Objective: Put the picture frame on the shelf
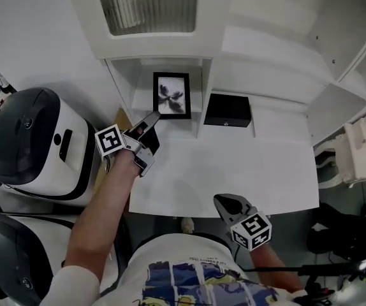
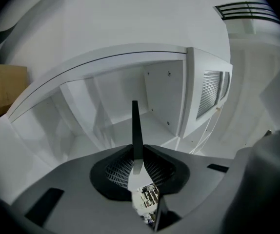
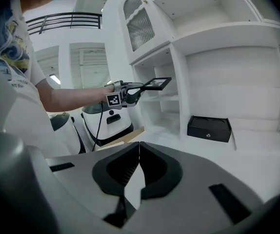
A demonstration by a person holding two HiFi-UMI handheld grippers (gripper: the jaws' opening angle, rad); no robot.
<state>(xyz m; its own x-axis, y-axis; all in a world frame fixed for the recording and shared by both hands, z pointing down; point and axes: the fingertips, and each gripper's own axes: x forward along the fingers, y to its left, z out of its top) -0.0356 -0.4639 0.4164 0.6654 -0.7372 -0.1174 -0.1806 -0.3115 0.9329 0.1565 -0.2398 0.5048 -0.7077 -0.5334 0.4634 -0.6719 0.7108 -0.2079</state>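
Observation:
The black picture frame [image 1: 171,95], with a dark splash print on white, hangs in the air in front of the narrow left compartment of the white shelf unit [image 1: 138,97]. My left gripper [image 1: 150,123] is shut on the frame's lower left corner. In the left gripper view the frame [image 2: 135,128] stands edge-on between the jaws, a thin black blade pointing into the compartment [image 2: 164,99]. The right gripper view shows the frame [image 3: 158,83] tilted almost flat at shelf height. My right gripper [image 1: 227,204] is shut and holds nothing, low at the table's front edge.
A black box [image 1: 227,110] sits at the back of the white tabletop [image 1: 247,171], right of the compartment's divider. Two rounded black-and-white machines [image 1: 36,145] stand at the left, beside a piece of cardboard [image 1: 120,116]. More open shelves [image 1: 278,50] rise at the right.

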